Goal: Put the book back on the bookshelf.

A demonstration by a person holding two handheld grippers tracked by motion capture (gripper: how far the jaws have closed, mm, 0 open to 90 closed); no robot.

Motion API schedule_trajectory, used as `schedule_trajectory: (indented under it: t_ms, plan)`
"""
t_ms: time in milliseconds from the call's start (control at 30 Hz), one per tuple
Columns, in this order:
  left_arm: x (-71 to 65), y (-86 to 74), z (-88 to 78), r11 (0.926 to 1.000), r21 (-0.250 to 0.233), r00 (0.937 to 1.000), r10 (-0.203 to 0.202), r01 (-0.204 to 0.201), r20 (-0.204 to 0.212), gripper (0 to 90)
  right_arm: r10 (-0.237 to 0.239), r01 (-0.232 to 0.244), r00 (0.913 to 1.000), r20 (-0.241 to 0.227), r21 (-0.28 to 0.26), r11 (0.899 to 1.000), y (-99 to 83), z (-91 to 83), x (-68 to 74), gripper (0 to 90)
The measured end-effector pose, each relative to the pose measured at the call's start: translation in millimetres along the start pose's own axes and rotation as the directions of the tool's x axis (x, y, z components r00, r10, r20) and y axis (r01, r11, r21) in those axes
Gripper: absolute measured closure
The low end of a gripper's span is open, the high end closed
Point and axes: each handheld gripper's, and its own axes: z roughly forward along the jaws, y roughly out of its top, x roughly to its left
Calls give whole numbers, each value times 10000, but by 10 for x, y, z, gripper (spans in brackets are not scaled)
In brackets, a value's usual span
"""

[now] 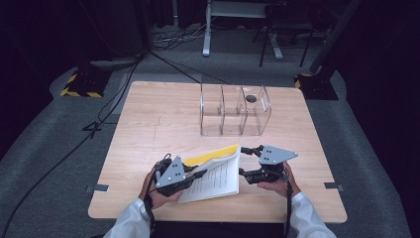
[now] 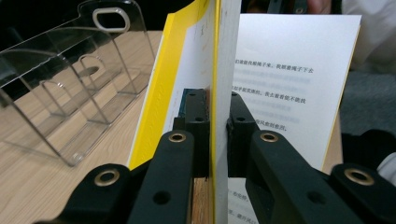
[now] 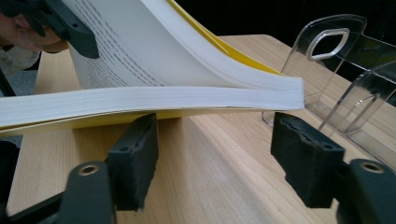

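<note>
So there's a light wooden square worktop (image 1: 163,114) and a yellow-covered paperback book with white printed pages (image 1: 215,173) sitting near its 6 o'clock edge, right in front of the person. The book is open, with part of it lifted up off the wood and the rest lying lower.

The left gripper (image 1: 195,173) is at about 7 o'clock on the worktop, held in the person's left hand (image 1: 157,194). In the left gripper view its two black jaws are pinched tight on a thin bunch of pages plus the yellow cover, holding that part upright on edge (you can read blurry lines of print on the page facing right).

The right gripper (image 1: 249,161) is at about 5 o'clock, in the right hand (image 1: 277,186), and its jaws are spread wide with nothing between them. In the right gripper view the book's thick page block (image 3: 187,98) curves just above the jaws, and I can't tell if the jaw on the left of that view actually touches the underside.

Up toward 12 o'clock, well apart from the book, stands a clear acrylic organizer with three compartments (image 1: 235,111). A dark round hole (image 1: 251,98) shows in the worktop behind its right compartment.
</note>
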Motion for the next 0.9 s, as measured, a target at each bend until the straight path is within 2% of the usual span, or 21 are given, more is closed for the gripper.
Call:
schedule_trajectory:
  t_ms: [67, 167, 233, 300, 433, 467, 567, 633, 700, 767, 800, 900]
  plan:
    - [20, 31, -16, 9994, -310, 9997, -144, 151, 217, 835, 81, -80, 10000, 34, -67, 9999, 7, -25, -9, 302]
    - [37, 79, -24, 9959, -844, 9963, -257, 327, 823, 835, 182, -182, 9998, -16, -109, 9998, 10, -55, -35, 267]
    - [31, 114, -7, 9941, -1016, 9919, -264, 392, 1243, 835, 236, -238, 9994, -262, -61, 9997, 1, -68, -68, 237]
    - [33, 138, 13, 9937, -1066, 9900, -200, 352, 1397, 834, 300, -303, 9984, -478, -66, 9995, -5, -93, -93, 234]
    - [81, 119, 15, 9959, -865, 9929, -164, 266, 1176, 833, 47, -56, 9980, -634, -147, 9999, 11, -147, -71, 283]
    - [94, 94, 8, 9962, -803, 9933, -259, 350, 1124, 832, -16, -3, 9977, -681, -279, 9996, 28, -163, -54, 294]
    - [128, 12, -31, 9968, -671, 9953, -380, 440, 888, 826, -49, 29, 9986, -520, -390, 9992, 91, -173, -25, 295]
    - [128, -36, -66, 9969, -584, 9953, -484, 534, 843, 821, -248, 228, 9985, -484, -407, 9989, 140, -143, 3, 323]
    - [123, -47, -83, 9977, -512, 9957, -389, 433, 845, 824, -329, 308, 9982, -492, -422, 9986, 174, -117, 22, 331]
    - [114, -44, -88, 9983, -413, 9950, -374, 414, 930, 828, -337, 315, 9981, -522, -438, 9985, 189, -104, 24, 330]
    - [116, -47, -80, 9986, -379, 9931, -318, 363, 1126, 828, -358, 334, 9979, -544, -455, 9984, 206, -89, 25, 313]
    - [150, -80, -72, 9978, -435, 9862, -426, 502, 1601, 829, -360, 355, 9971, -667, -88, 9993, 229, -5, 5, 221]
